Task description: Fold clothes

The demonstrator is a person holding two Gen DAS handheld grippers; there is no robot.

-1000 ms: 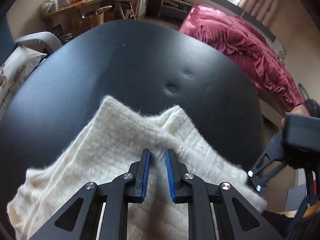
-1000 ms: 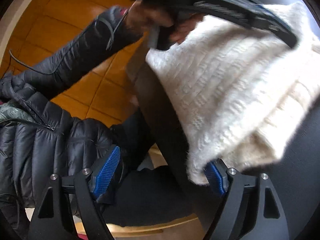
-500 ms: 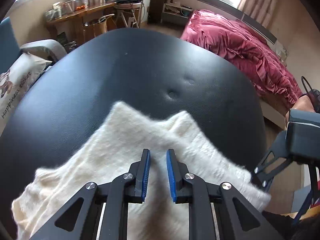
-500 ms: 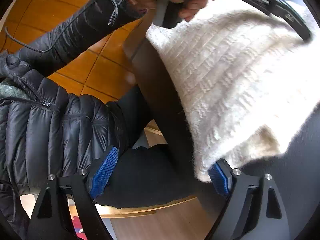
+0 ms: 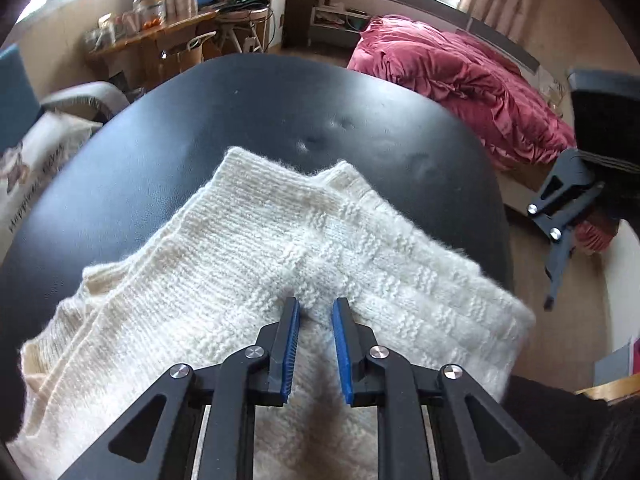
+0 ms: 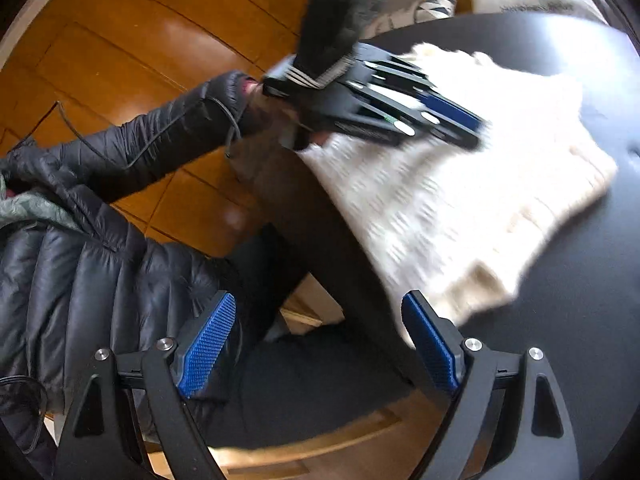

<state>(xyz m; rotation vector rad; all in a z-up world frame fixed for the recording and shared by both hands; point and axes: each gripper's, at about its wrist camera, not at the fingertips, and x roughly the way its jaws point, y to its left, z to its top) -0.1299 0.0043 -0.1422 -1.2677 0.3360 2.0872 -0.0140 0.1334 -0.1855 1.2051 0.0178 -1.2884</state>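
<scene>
A cream knitted sweater (image 5: 280, 248) lies folded on the black padded table (image 5: 240, 120), near its front edge. My left gripper (image 5: 316, 308) hovers just above the sweater's near part, its jaws a narrow gap apart and holding nothing. In the right wrist view the sweater (image 6: 460, 184) lies on the table (image 6: 580, 280), with the left gripper (image 6: 460, 120) over it. My right gripper (image 6: 320, 320) is wide open and empty, off the table's front edge, its right finger close to the sweater's near corner. It also shows at the right in the left wrist view (image 5: 560, 216).
A bed with a crimson quilt (image 5: 460, 76) stands beyond the table on the right. A cluttered wooden desk (image 5: 160, 36) and a sofa with a printed cushion (image 5: 36, 160) are at the back left. My dark padded jacket (image 6: 80, 260) and wooden floor (image 6: 140, 40) fill the right wrist view's left.
My right gripper has let go of the sweater's corner and drawn back from it. My left gripper has lifted slightly. The sweater has settled flat on the table.
</scene>
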